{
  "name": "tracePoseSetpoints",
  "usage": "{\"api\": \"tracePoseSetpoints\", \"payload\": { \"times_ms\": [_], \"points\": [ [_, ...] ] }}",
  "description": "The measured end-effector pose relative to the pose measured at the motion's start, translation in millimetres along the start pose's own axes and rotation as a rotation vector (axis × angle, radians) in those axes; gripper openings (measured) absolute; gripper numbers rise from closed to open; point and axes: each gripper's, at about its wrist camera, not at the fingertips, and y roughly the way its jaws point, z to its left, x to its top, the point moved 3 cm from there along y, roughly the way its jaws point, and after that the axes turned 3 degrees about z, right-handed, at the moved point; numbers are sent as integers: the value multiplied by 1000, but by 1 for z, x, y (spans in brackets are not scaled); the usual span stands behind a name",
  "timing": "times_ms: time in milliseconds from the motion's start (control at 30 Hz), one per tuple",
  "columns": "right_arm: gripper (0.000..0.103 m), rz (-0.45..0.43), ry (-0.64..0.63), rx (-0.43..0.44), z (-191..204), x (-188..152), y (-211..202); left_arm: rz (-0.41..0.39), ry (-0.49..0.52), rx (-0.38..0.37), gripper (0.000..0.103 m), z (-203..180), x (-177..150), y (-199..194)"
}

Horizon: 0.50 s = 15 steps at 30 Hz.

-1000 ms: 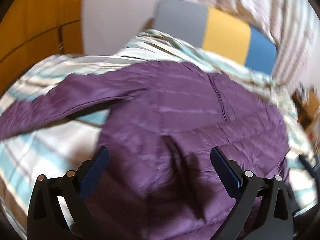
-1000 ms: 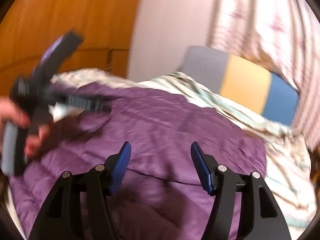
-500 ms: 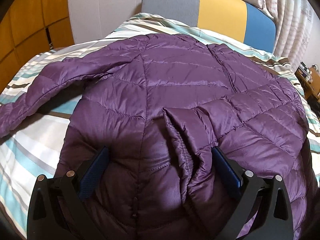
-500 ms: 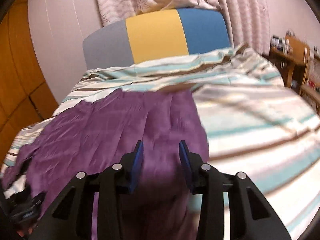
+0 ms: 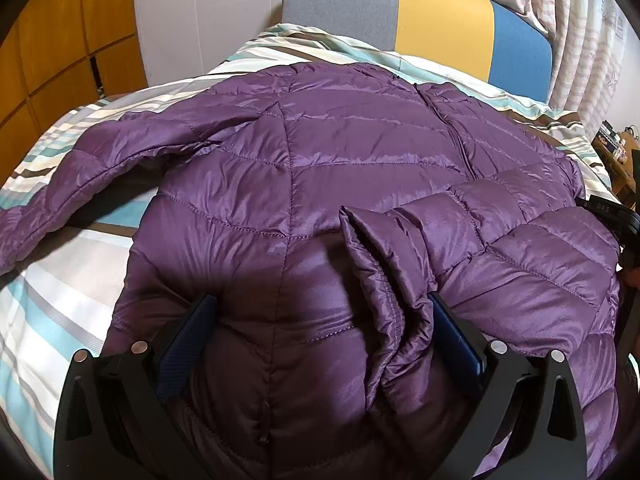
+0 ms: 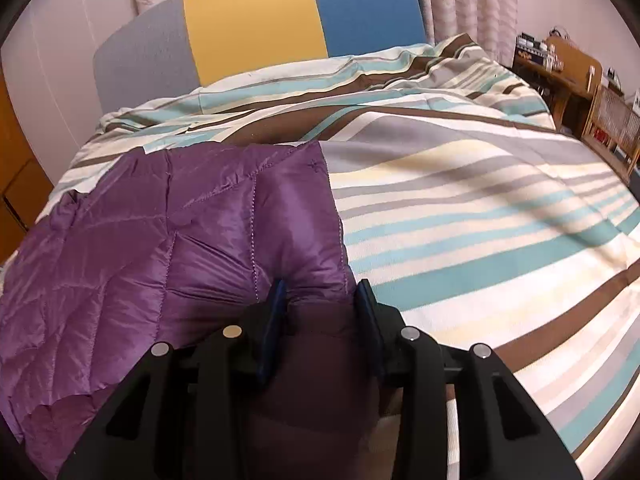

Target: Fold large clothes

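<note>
Purple quilted nylon is covering most of the bed: the jacket [image 5: 360,152] is lying back-up on the striped duvet [image 5: 60,280], hem toward the far headboard [image 5: 440,28], collar end near us. Going left to right, its left sleeve [image 5: 80,168] is stretching out flat across the stripes to the left edge, not yet folded in. We judge that sleeve to be the next part to bring over, so we are leaving it undisturbed for now.

Near the middle, our left claw [image 5: 320,332] is standing wide over the near part of the jacket's back. A puckered cuff [image 5: 380,288], belonging to the right sleeve already laid across the back, is lying just inside its right finger; the pads are not pinching anything. We are judging that this claw serves best as a weight, pressing the folded sleeve flat so the slippery shell does not slide.

Further right, our right claw [image 6: 320,300] is set narrow at the jacket's right edge [image 6: 336,216], where purple meets bare stripes. Its jaws have just been closing, and the padded fabric is bulging between the fingers, so we read it as gripping the jacket's side panel.

To do this step well, we are aiming to keep that grip deep enough to catch both layers, lifting only slightly and carrying the edge leftward in line with the stitching, so the fold lands straight along the jacket's length. Puffy filling is springing back readily, so a firm press after laying it down seems wise.
</note>
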Motion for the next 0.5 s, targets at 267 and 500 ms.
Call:
{"api": "tracePoseSetpoints", "payload": {
  "times_ms": [267, 500],
  "points": [
    [50, -70, 34, 16, -5, 2, -36, 1, 0, 0, 100, 1, 0, -1],
    [57, -100, -133, 158, 49, -36, -98, 2, -3, -4, 100, 1, -1, -1]
  ]
}}
